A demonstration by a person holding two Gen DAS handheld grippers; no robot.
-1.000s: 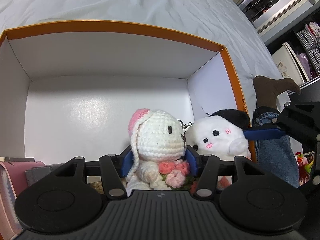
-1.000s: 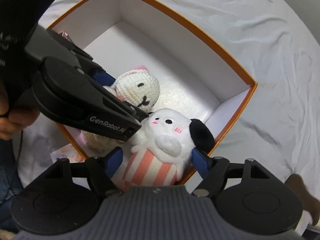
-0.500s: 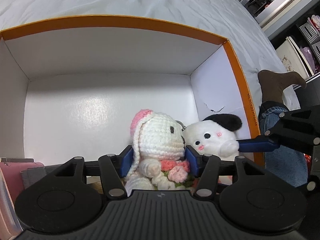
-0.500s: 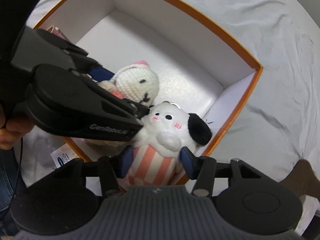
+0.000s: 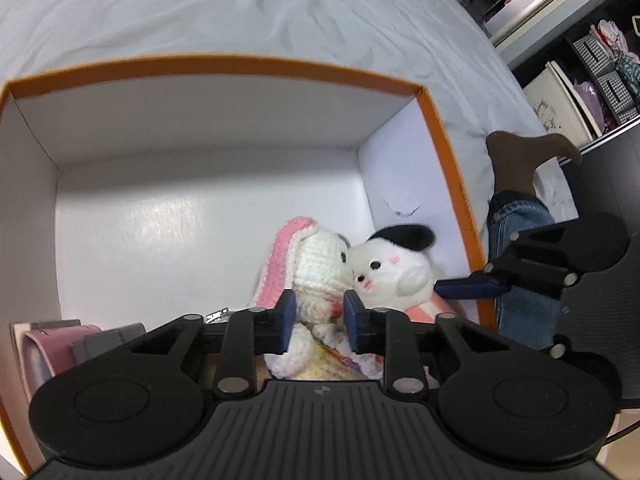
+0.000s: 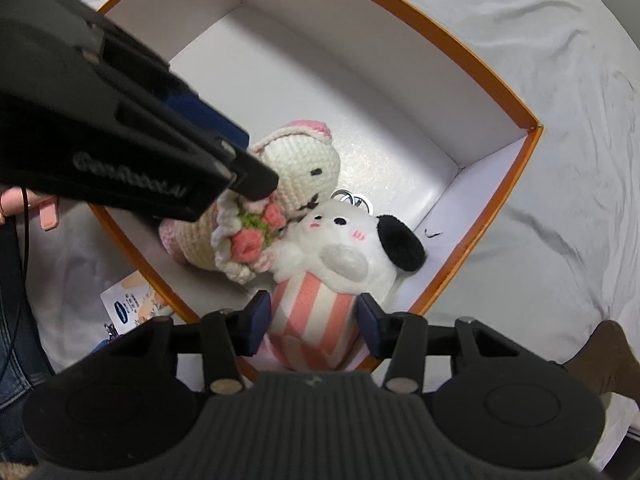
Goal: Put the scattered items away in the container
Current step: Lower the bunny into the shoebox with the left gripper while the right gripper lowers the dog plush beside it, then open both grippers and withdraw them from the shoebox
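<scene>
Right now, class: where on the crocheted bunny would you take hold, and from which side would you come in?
Grip the crocheted bunny across its narrow neck, below the round head and above the bouquet, coming from above on the box's open side. The dog plush presses against its face, so a finger fits better at the back and front than between them. The left gripper has just been closing there.

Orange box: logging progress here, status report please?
Left gripper just closed on crochet bunny. Right gripper closing around striped plush dog. Both toys inside orange box, pressed together. Nothing blocking.
</scene>
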